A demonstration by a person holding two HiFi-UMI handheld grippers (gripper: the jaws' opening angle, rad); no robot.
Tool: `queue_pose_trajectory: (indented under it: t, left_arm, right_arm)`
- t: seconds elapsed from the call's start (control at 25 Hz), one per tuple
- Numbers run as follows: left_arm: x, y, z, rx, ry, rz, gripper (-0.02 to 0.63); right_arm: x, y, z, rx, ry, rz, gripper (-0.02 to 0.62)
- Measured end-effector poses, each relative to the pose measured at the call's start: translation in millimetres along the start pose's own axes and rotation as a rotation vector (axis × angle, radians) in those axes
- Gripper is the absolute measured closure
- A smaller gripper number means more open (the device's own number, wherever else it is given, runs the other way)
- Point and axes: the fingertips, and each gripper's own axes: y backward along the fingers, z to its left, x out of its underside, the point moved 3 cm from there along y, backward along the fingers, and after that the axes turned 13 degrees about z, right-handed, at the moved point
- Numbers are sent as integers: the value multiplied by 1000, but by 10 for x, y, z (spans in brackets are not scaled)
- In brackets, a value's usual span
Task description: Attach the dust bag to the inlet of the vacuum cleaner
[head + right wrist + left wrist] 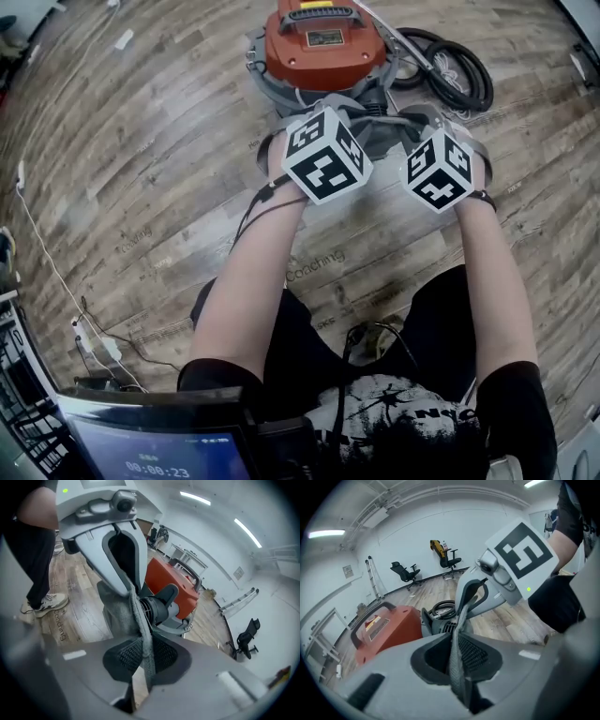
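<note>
The vacuum cleaner (319,47) has an orange top on a grey drum and stands on the wood floor ahead of me. The grey cloth dust bag (384,127) hangs in front of it between my two grippers. My left gripper (347,117) is shut on the bag's edge, and a grey strip (458,639) is pinched between its ribbed pads. My right gripper (424,129) is shut on the other side of the edge (140,625). The black round inlet (157,605) juts from the drum just behind the bag. The bag's opening is hidden from me.
A black hose (459,70) lies coiled to the right of the vacuum. A screen (159,441) and thin cables (94,337) lie on the floor at the near left. Office chairs (405,571) stand along the far wall. My knees are just below the grippers.
</note>
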Motion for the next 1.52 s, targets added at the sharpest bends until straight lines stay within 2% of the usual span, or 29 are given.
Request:
queue_pose_trajectory:
  t: [0.12, 0.2, 0.4, 0.52, 0.64, 0.76, 0.84, 0.96, 1.16, 1.28, 1.32, 1.36, 1.44, 1.52]
  left_arm:
    - [140, -28, 8, 46, 57, 12, 561]
    - [201, -78, -14, 56, 65, 31, 566]
    - [99, -111, 3, -4, 8, 40, 566]
    - [44, -88, 40, -34, 5, 30, 558]
    - [43, -78, -2, -25, 16, 9, 557]
    - [66, -14, -35, -4, 40, -29, 521]
    - [78, 37, -54, -6, 44, -52, 500]
    - [127, 105, -88, -4, 53, -80, 450]
    - [115, 315, -97, -8, 99, -159, 393]
    - [91, 539, -74, -32, 146, -235, 391]
    - [72, 632, -66, -48, 157, -270, 395]
    - [41, 728, -60, -70, 168, -317, 421]
    - [-10, 894, -72, -114, 188, -425, 518]
    - [47, 1006, -131, -138, 200, -478, 577]
  right_arm:
    - [-141, 76, -37, 37, 84, 14, 566]
    - [-196, 72, -45, 61, 115, 17, 565]
    - [-49, -23, -26, 15, 8, -23, 571]
    - [-14, -53, -35, 8, 3, -19, 569]
    - [-8, -52, -31, 17, -8, -27, 560]
    - [-20, -19, -17, 28, -23, -44, 540]
    - [-4, 27, -16, 19, -56, -69, 495]
    - [41, 108, -11, -7, -117, -128, 376]
    - [31, 474, -91, -12, -193, -289, 336]
    - [-22, 738, -130, -17, -245, -415, 340]
    - [-37, 814, -132, -29, -264, -454, 363]
    - [-41, 883, -134, -43, -282, -490, 397]
    - [-20, 996, -134, -57, -310, -545, 476]
    - [-41, 1045, -90, -71, -330, -598, 542]
